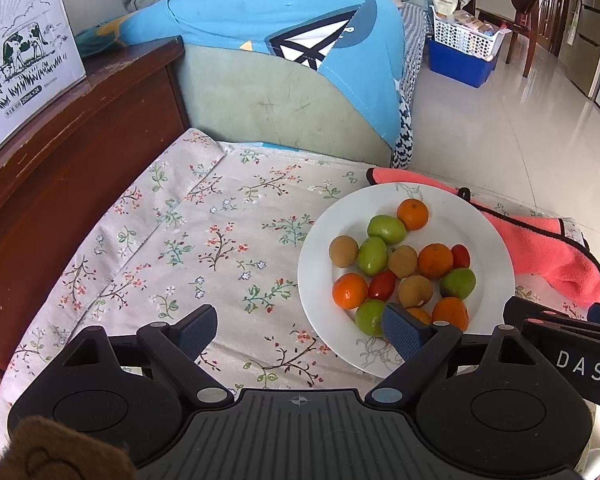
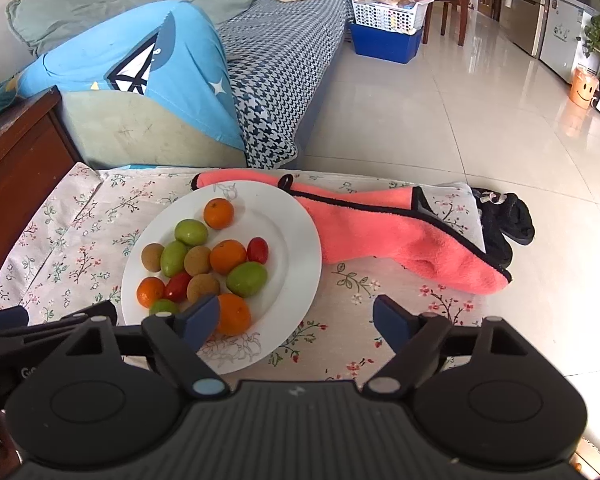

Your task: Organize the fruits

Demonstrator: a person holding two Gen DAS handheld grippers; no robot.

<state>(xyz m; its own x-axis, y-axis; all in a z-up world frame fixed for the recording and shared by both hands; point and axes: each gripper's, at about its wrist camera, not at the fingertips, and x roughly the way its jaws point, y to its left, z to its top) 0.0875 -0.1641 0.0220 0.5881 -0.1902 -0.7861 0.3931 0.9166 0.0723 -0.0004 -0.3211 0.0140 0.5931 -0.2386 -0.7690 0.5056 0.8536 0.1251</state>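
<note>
**Fruit plate on the flowered worktop, both claws spread wide**

Glossy pale floor tiles [image 2: 440,128] run past a sofa draped in houndstooth fabric [image 2: 284,64] and a blue sheet [image 1: 284,32]. Nearer me, the worktop [image 1: 188,240] wears a soft, creased cloth printed with small sprigs and blossoms. On it sits a smooth round white plate [image 1: 488,240] with a faint line drawing at its rim. The fruits [image 1: 404,264] lie heaped on the plate: dimpled orange citrus, glossy green oval ones, matte tan-brown round ones and two shiny red ones. A fluffy coral towel [image 2: 400,236] with black edging lies just beside the plate, one end tucked under the far rim. A dark wooden cabinet [image 1: 60,152] borders the worktop, carrying a white carton with a cow drawing [image 1: 20,52].

My left claw [image 1: 300,332] is spread wide and holds nothing; its ribbed blue right pad overlaps the plate's near edge in view, though I cannot tell whether it touches. My right claw [image 2: 296,320] is equally wide and empty, its left pad in front of the nearest orange fruit, the other over bare cloth.
</note>
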